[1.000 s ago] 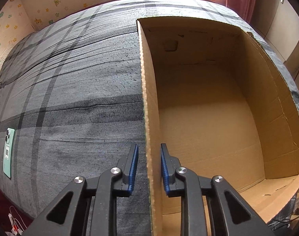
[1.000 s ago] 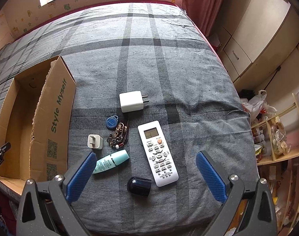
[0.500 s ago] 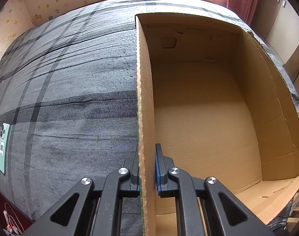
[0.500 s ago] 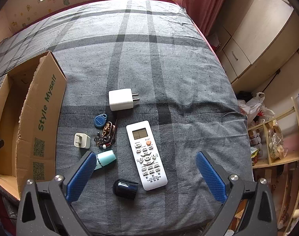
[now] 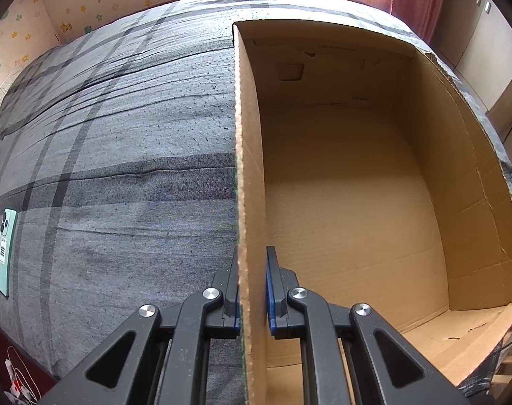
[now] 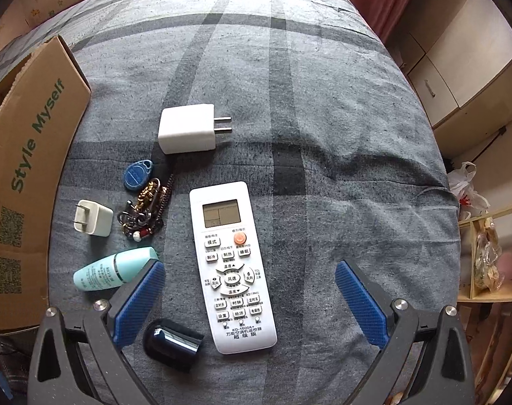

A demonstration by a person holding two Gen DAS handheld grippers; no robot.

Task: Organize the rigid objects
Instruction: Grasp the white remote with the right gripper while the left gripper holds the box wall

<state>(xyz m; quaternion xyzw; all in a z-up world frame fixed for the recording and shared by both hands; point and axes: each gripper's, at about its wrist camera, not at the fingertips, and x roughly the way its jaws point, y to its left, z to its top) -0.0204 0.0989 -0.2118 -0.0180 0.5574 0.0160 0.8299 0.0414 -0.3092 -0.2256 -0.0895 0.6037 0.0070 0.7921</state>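
One cardboard box (image 5: 340, 185), plain brown corrugated board, open at the top, sits on the bed (image 5: 121, 168). The left claw (image 5: 252, 283) is clenched on the box's near side wall, one blue-padded finger on either face of the board. The box interior ahead and to the right of that claw shows bare floor and walls only.

The right claw (image 6: 249, 290) is released, jaws spread wide, hovering over the loose items. Counted between and ahead of its fingers:
- One remote control (image 6: 230, 266), white, flat, oblong, with a grey display and an orange button; it lies between the two fingers.
- Two white plug adapters, blocky: a large one (image 6: 188, 131) well ahead, prongs to the right; a small one (image 6: 92, 217) ahead-left.
- One bunch of keys (image 6: 144, 202) with a blue oval tag (image 6: 138, 172), metallic, ahead-left.
- One pale teal tube (image 6: 111, 270), smooth plastic, just beside the left finger.
- One dark glossy cap-shaped object (image 6: 171, 339), rounded, just beside the base of the left finger.

The box's outer wall (image 6: 26, 182) stands to the far left, printed "Style Myself" in green, with two QR codes.

The bed carries a grey plaid woven cover. One mint-green phone (image 5: 5, 249) lies flat far left of the left claw.
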